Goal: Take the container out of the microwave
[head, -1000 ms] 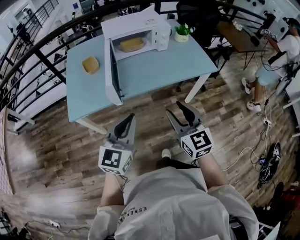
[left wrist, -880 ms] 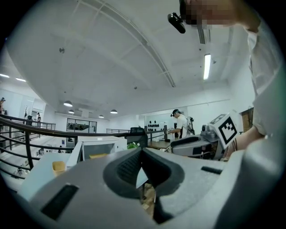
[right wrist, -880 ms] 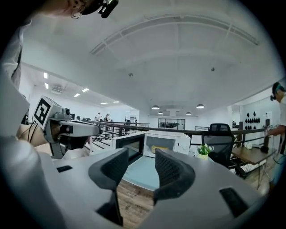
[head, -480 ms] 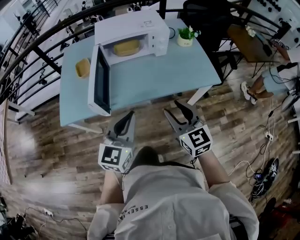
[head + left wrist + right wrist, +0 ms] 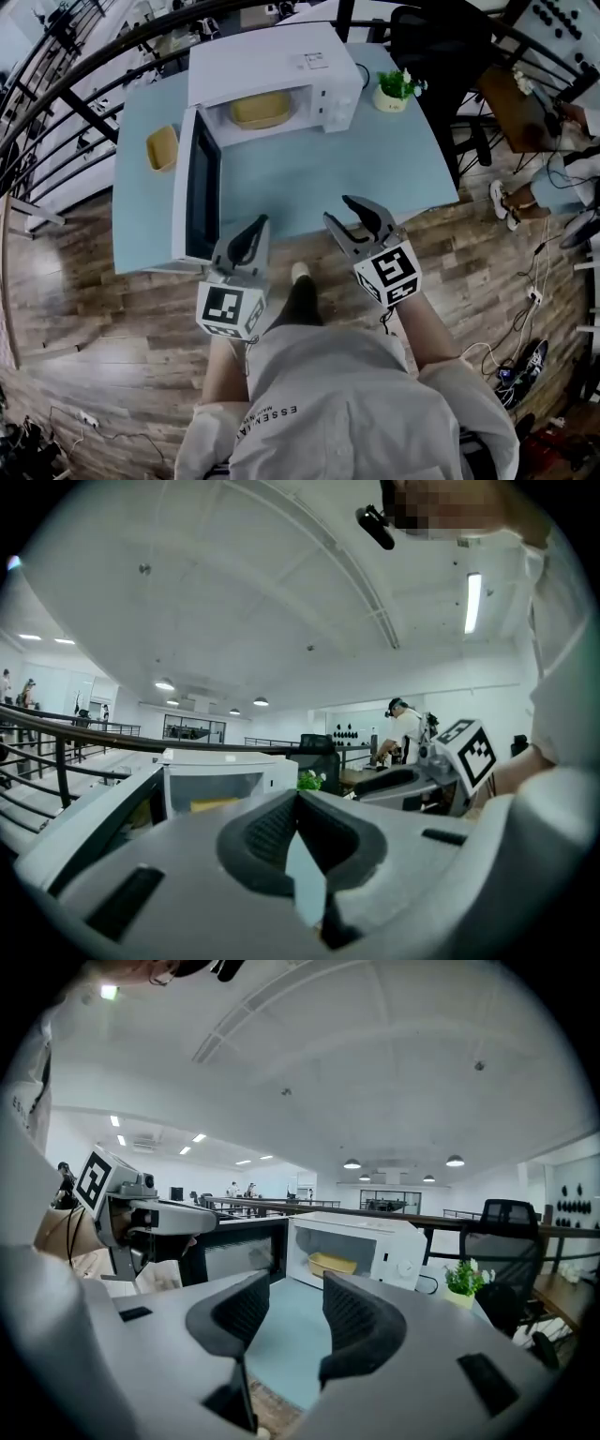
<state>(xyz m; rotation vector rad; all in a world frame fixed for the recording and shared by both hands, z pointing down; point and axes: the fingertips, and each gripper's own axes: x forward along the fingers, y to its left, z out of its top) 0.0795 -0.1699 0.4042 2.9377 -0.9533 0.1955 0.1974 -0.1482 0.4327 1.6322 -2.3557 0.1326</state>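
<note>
A white microwave stands at the back of the light-blue table, its door swung wide open to the left. Inside it lies a shallow yellow container, also seen in the right gripper view and dimly in the left gripper view. My left gripper hangs shut and empty over the table's front edge, beside the door. My right gripper is open and empty above the near edge of the table. Both are well short of the microwave's mouth.
A second yellow container sits on the table left of the microwave. A small potted plant stands to its right. A black railing runs behind the table, with a black chair and other people's desks beyond.
The person has stepped toward the table, so both grippers now reach its front edge. The microwave and its open door appear closer. Neither gripper has changed its state.
</note>
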